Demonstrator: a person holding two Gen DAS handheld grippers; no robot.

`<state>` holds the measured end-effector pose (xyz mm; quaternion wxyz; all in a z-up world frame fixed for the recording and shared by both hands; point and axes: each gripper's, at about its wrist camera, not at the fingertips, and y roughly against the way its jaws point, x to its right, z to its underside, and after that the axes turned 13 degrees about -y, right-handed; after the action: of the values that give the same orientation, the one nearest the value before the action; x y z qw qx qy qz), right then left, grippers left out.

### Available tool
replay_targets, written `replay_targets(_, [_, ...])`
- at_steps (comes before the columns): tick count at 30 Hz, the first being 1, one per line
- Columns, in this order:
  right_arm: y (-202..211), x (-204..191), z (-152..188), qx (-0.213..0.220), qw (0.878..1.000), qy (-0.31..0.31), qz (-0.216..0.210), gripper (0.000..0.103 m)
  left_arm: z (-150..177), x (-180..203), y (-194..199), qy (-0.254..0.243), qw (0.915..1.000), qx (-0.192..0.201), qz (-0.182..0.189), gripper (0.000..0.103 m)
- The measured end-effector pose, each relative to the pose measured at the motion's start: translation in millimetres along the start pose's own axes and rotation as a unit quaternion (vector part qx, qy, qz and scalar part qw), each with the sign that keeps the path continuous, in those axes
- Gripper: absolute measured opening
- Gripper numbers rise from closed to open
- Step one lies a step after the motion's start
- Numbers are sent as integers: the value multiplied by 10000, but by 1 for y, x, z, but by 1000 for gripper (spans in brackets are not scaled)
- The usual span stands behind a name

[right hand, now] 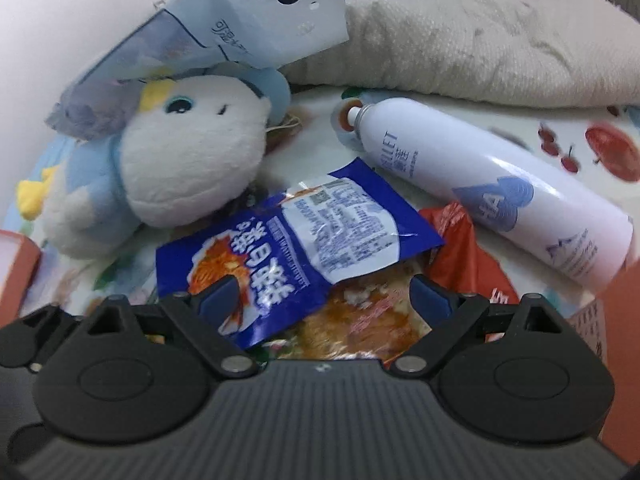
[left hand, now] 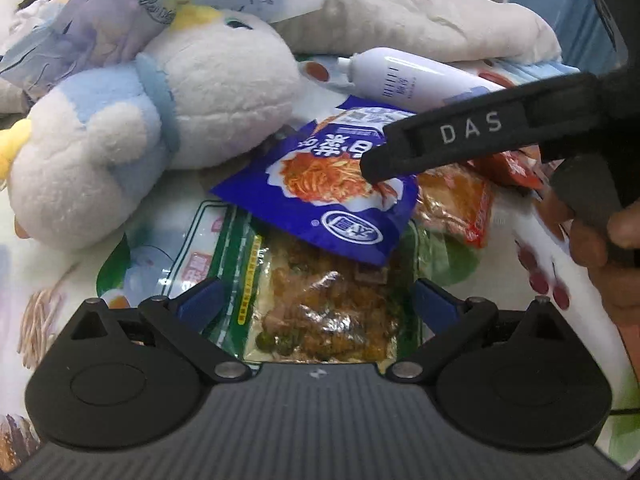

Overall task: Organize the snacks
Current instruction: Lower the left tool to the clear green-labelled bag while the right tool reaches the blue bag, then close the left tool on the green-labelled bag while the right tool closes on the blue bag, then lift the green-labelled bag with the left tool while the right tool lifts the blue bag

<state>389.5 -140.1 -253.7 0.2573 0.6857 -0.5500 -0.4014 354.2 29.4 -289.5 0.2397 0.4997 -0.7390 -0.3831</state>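
only the left wrist view shows the green packet [left hand: 240,264] under the blue packet [left hand: 332,196], both grippers spread, empty.

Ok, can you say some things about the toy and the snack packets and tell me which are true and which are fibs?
1. The blue snack packet lies on top of other packets. True.
2. The white spray can stands upright. False: it lies on its side.
3. The plush toy is blue and white. True.
4. The left claw is shut on a packet. False: it is open above the green packet.
5. The right claw is open. True.
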Motion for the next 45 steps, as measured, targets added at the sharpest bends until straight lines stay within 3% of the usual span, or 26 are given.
replay_targets(6, [-15, -7, 1, -159, 9996, 139, -186, 94, 0, 5, -4, 63, 9998, -34, -163, 100])
replay_targets(10, [-22, -15, 6, -69, 9991, 407, -108, 93, -5, 8, -4, 88, 9998, -36, -189, 90])
replay_targets(13, [-20, -20, 11, 46, 9985, 537, -121, 69, -7, 11, -5, 70, 9998, -17, -177, 84])
replay_targets(16, [-17, -23, 10, 87, 9984, 548, -92, 53, -8, 13, -5, 35, 9998, 8, -183, 79])
replay_targets(22, [-9, -32, 9, 83, 9956, 930, 95, 30, -3, 16, 1, 220, 9995, 90, -221, 70])
replay_targets(28, [4, -31, 7, 25, 9950, 979, 220, 25, 0, 19, 13, 259, 9992, 105, -297, 57])
replay_targets(32, [9, -32, 17, 194, 9894, 1300, 624, 25, 10, 18, 18, 410, 9987, 233, -199, 49])
replay_targets(33, [11, -29, 17, 189, 9912, 1164, 596, 25, 13, 17, 22, 472, 9983, 258, -204, 45])
replay_targets(35, [15, -26, 17, 241, 9921, 1070, 603, 25, 16, 14, 23, 600, 9976, 282, -208, 25])
replay_targets(37, [20, -23, 18, 277, 9931, 976, 592, 25, 23, 12, 33, 725, 9967, 323, -174, 16])
replay_targets(45, [40, -21, 35, 431, 9934, 984, 410, 25, 48, 13, 46, 863, 9951, 482, -83, 10])
